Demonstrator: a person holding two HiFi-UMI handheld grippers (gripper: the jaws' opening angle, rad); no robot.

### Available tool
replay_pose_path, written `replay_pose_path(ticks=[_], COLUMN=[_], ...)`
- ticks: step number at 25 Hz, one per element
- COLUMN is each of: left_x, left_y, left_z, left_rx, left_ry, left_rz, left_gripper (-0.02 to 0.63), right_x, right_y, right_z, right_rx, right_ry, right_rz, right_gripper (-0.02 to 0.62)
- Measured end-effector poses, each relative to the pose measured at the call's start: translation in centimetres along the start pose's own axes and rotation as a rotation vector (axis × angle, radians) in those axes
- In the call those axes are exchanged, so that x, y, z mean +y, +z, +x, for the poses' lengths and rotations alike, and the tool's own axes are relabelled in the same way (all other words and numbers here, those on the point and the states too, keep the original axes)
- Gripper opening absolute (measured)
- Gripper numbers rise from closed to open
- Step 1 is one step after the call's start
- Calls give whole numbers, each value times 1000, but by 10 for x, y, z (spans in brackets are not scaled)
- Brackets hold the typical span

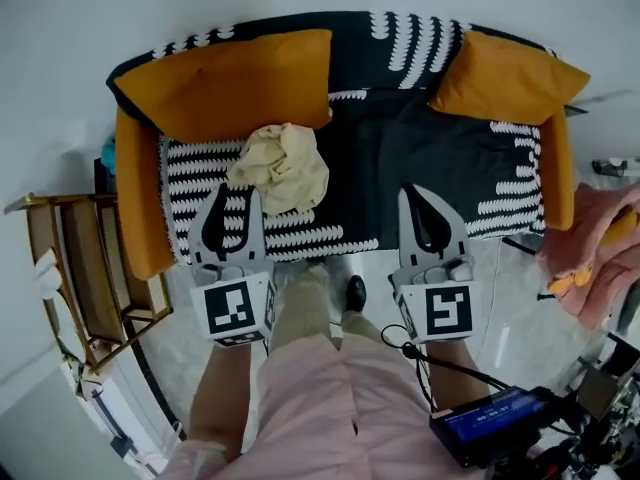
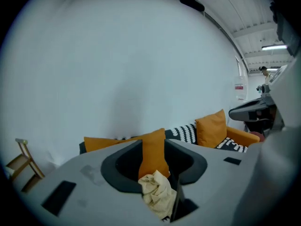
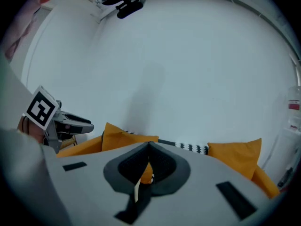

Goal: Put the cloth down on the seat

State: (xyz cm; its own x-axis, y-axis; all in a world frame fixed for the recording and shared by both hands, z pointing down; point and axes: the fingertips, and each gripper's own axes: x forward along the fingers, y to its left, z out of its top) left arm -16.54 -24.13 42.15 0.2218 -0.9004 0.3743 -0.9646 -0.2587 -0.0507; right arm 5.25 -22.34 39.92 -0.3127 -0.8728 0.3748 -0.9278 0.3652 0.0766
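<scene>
Both claws were out over the front of the sofa, but only my left gripper (image 1: 236, 208) had anything in it; its jaws were closed part-way, pinching a fold of the cream cloth (image 1: 282, 166) between them, and the rest of the crumpled bundle bulged out past the tips over the left half of the seat (image 1: 420, 158), just in front of the left cushion (image 1: 230, 83); couldn't tell from above whether the bundle was resting on the cover or hanging just off it; my right gripper (image 1: 418, 203) was closed tip to tip on nothing, well apart from the cloth; so I'd say the put-down wasn't done yet; the next move, as I read it, was to lower the left claw until the bundle sat on the seat, spread the jaws, then back straight out so no fold snagged on a pad; the seat had a soft black cover with white squiggles, another orange cushion (image 1: 505, 78) in the right corner; room-wise, a plain white wall (image 2: 117, 55) behind, a wooden rack (image 1: 85, 268) left of the sofa, pale floor (image 1: 520, 308), some pink fabric (image 1: 590, 258) off to the right.
</scene>
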Motion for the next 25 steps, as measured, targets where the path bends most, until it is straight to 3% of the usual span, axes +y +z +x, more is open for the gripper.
replay_pose_path(ticks=[2,8,16,25], left_x=[-5,-25,-47,-74], left_y=[18,67,113,129], left_z=[-26,-94,-153,-173], left_rx=[-32,-146,-268,-312], left_ry=[37,107,151,142], left_rz=[3,-10,-43,-29], left_gripper=[108,53,44,44], right_x=[0,-1,14,8], right_y=[20,57,96,106], right_z=[-13,-52,-94,-126], right_rx=[-54,-146,-259,-306], right_ry=[9,27,74,72], right_rz=[-12,-20,-52,-97], right_gripper=[2,1,0,0])
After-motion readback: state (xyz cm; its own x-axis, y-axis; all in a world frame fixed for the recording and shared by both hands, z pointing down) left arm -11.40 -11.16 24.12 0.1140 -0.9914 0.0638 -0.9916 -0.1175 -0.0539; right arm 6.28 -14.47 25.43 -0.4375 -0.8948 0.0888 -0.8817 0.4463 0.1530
